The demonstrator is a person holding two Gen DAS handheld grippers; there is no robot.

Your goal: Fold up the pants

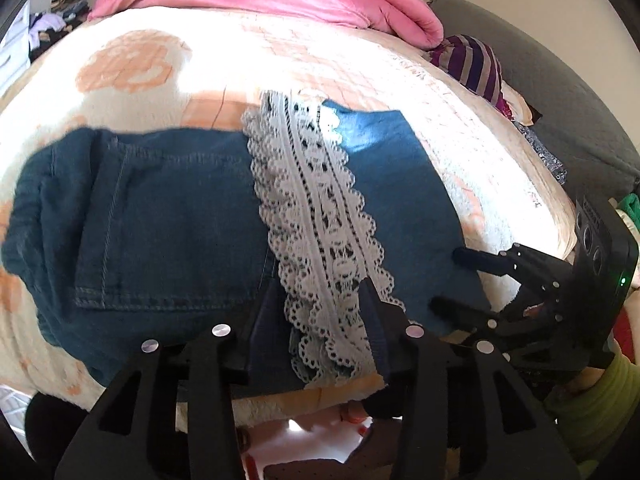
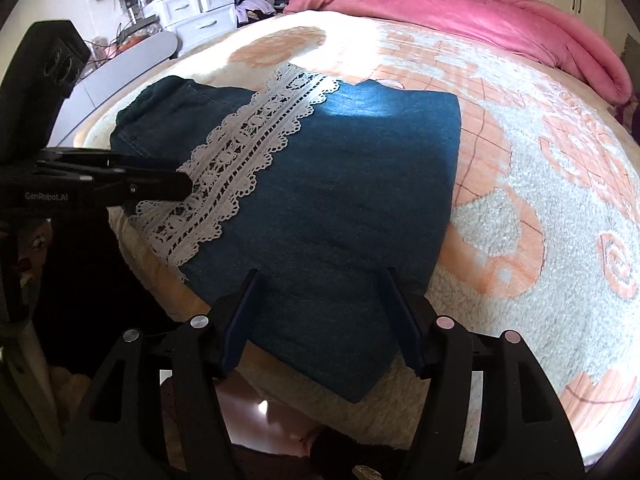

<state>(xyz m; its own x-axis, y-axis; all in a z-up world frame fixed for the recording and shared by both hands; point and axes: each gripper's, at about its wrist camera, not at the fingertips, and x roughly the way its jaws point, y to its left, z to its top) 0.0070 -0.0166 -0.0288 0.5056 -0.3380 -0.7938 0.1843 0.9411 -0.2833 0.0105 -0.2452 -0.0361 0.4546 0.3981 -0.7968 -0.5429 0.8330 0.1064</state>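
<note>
Both claws, left claw [image 1: 320, 304] and right claw [image 2: 320, 300], gape half-open, gripping nothing; closing carelessly, either could snag the lace trim [image 1: 316, 216] and drag the folded jeans [image 2: 340, 200] askew.

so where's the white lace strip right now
The white lace strip lies across the folded jeans on the bed blanket, running from the near bed edge away; the left hand-held gripper straddles its near end, fingers apart.
</note>
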